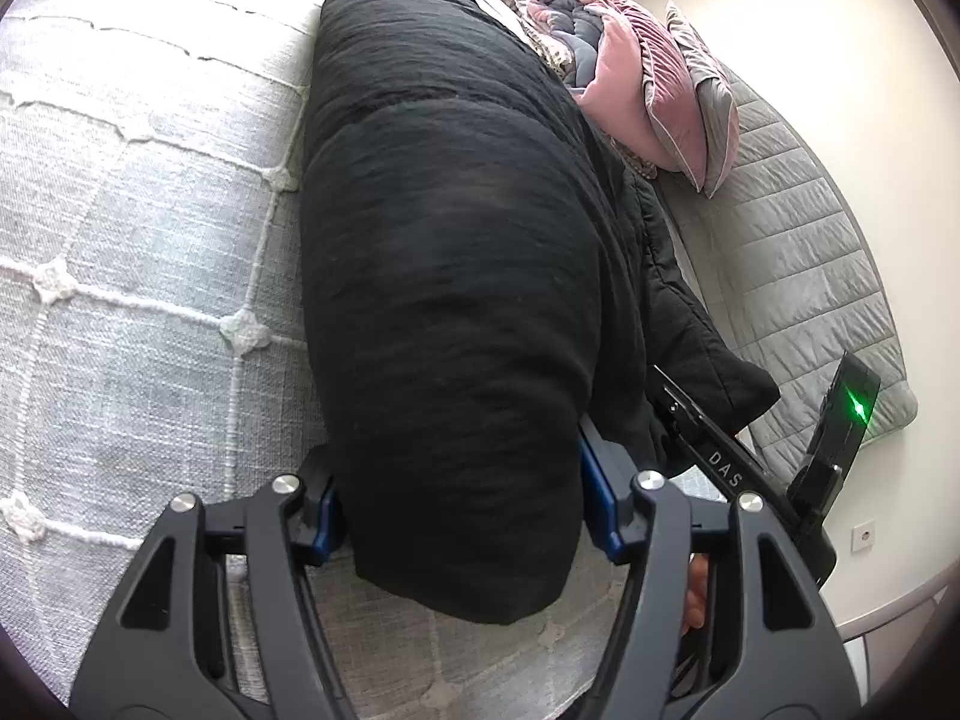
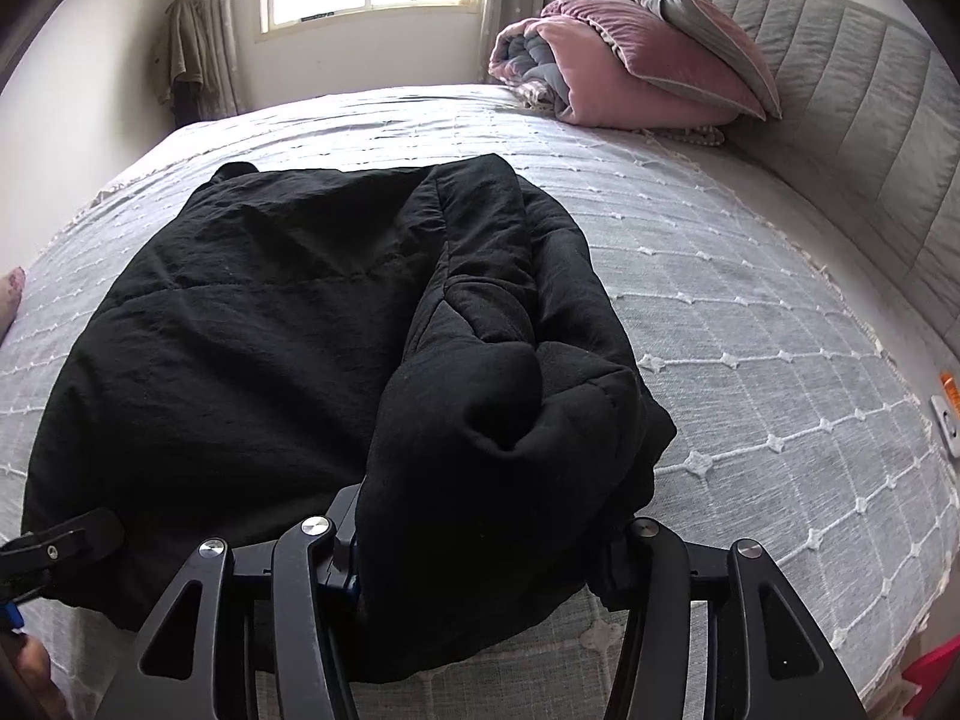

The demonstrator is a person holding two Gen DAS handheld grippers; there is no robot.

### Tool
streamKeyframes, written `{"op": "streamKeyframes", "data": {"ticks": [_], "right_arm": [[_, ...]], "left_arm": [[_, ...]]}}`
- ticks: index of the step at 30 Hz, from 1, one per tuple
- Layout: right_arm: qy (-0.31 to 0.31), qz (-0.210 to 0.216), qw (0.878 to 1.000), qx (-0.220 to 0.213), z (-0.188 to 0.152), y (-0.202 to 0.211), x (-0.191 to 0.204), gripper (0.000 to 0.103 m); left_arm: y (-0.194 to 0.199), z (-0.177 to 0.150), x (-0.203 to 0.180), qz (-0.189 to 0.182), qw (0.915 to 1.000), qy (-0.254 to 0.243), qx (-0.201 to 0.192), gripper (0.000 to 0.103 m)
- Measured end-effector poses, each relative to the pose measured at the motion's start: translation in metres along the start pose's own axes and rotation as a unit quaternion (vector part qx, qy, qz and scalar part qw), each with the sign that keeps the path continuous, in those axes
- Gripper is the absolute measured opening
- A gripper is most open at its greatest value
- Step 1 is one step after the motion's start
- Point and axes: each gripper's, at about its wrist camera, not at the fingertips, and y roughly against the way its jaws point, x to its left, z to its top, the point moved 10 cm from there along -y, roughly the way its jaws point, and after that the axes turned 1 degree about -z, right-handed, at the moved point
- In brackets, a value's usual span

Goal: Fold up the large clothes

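My left gripper [image 1: 462,516] has its fingers clamped on a thick fold of the black padded jacket [image 1: 444,276], and my right gripper [image 2: 480,546] pinches a bunched fold of the same garment at its near right corner. I see the jacket spread across the grey quilted bedspread [image 2: 750,324], with the pink rolled duvet [image 2: 600,72] and pillows well beyond, by the headboard [image 2: 858,90]

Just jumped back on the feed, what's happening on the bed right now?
A person is folding a black padded jacket on the grey bedspread with two handheld grippers. The left gripper and the right gripper each have thick black fabric bunched between their fingers at the near edge. A pink rolled quilt and a cushion sit by the headboard, apart from the jacket.
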Motion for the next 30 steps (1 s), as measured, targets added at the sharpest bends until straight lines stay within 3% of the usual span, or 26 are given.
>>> {"op": "streamKeyframes", "data": {"ticks": [4, 9, 14, 19, 23, 26, 30], "right_arm": [[0.005, -0.001, 1.000, 0.000, 0.000, 0.000, 0.001, 0.054], [0.041, -0.030, 0.999, -0.020, 0.003, 0.009, 0.010, 0.046], [0.089, -0.074, 0.992, -0.060, 0.010, 0.024, 0.025, 0.039], [0.116, -0.085, 0.984, -0.104, 0.017, 0.048, 0.043, 0.035], [0.120, -0.085, 0.979, -0.140, 0.032, 0.068, 0.049, 0.033], [0.144, -0.099, 0.970, -0.168, 0.046, 0.079, 0.058, 0.031], [0.186, -0.117, 0.957, -0.192, 0.073, 0.083, 0.058, 0.030]], "left_arm": [[0.002, 0.002, 0.000, 0.002, 1.0000, -0.002, -0.003, 0.060], [0.008, 0.005, -0.008, 0.012, 0.9995, -0.023, -0.017, 0.052], [0.017, 0.015, -0.023, 0.032, 0.9955, -0.080, -0.041, 0.045], [0.031, 0.029, -0.027, 0.029, 0.9923, -0.101, -0.065, 0.042], [0.052, 0.044, -0.046, 0.040, 0.9789, -0.165, -0.114, 0.040], [0.063, 0.063, -0.070, 0.055, 0.9626, -0.217, -0.153, 0.039], [0.058, 0.092, -0.097, 0.046, 0.9576, -0.234, -0.162, 0.038]]}}
